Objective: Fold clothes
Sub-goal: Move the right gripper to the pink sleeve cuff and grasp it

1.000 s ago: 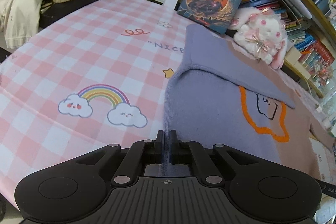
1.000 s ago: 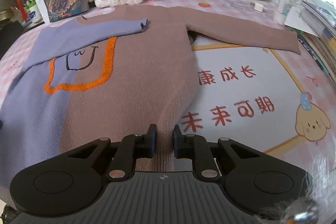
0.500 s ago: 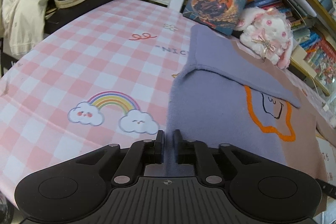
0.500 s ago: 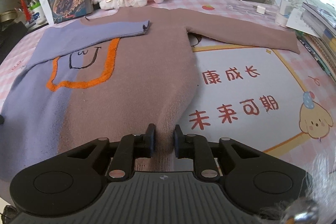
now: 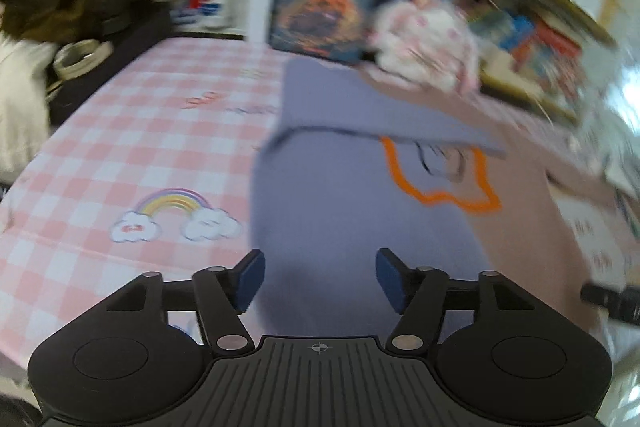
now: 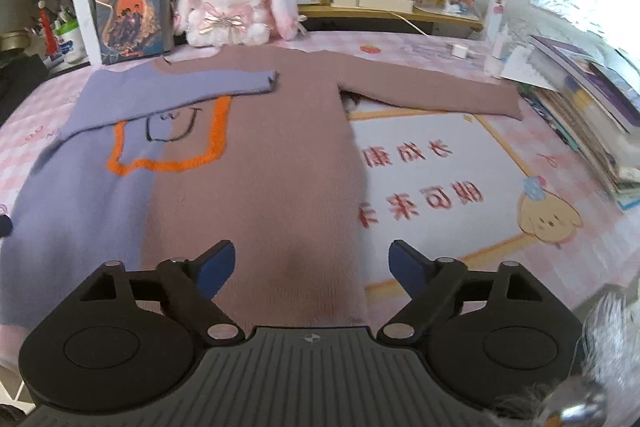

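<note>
Both the left gripper [image 5: 320,277] and right gripper [image 6: 311,269] tilt down over the sweater [image 6: 248,195], fingers just spread wide, apparently clear of its hem

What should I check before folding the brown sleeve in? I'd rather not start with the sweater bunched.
1. Left gripper fingers open, off the sweater: ok; they have just been opening.
2. Right gripper likewise: ok.
3. Purple sleeve folded across the chest: ok.
4. Brown sleeve lying out straight: ok.
5. Body flat: ok.
6. Hem even: cannot tell, the grippers hide it.
</note>
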A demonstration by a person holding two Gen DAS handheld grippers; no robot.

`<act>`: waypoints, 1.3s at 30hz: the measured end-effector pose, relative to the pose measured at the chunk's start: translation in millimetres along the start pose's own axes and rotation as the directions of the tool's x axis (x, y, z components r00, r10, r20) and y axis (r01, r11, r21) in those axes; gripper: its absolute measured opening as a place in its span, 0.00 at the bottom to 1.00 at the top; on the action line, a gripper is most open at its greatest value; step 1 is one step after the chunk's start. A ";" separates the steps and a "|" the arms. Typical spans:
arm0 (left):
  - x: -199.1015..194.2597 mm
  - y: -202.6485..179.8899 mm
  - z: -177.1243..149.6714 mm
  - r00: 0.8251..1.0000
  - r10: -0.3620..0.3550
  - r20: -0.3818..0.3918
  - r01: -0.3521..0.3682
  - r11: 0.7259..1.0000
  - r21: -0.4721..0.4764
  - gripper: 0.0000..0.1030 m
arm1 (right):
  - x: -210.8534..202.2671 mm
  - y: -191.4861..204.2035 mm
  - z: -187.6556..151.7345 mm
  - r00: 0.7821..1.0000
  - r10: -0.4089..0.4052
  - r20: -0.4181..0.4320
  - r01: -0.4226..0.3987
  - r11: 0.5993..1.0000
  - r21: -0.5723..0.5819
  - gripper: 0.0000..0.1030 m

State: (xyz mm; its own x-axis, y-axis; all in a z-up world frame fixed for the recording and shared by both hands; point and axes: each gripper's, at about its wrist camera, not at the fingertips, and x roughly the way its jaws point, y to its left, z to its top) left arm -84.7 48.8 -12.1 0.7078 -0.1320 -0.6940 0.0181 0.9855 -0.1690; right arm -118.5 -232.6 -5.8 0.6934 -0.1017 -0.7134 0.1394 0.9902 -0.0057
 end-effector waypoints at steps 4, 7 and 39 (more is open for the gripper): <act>1.6 -8.9 -3.5 1.000 -0.018 -0.009 0.018 0.999 0.032 0.73 | -7.0 -9.6 -8.1 0.999 -0.048 -0.008 0.049 0.998 0.032 0.85; 2.7 -12.7 -3.3 1.000 -0.019 -0.009 0.020 0.999 0.036 0.75 | -10.1 -17.9 -11.6 0.997 -0.079 -0.010 0.080 0.995 0.056 0.89; 55.3 -190.5 -0.6 0.963 0.268 -0.034 -0.270 0.960 -0.076 0.79 | 115.1 -209.4 95.8 0.996 0.084 0.002 -0.084 0.989 0.122 0.89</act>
State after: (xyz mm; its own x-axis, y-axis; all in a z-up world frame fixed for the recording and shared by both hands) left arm -49.5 -146.3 -18.7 0.6622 0.1337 -0.7373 -0.2275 0.9734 -0.0278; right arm -0.2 -460.8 -19.6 0.7038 -0.0181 -0.7102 0.1660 0.9762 0.1396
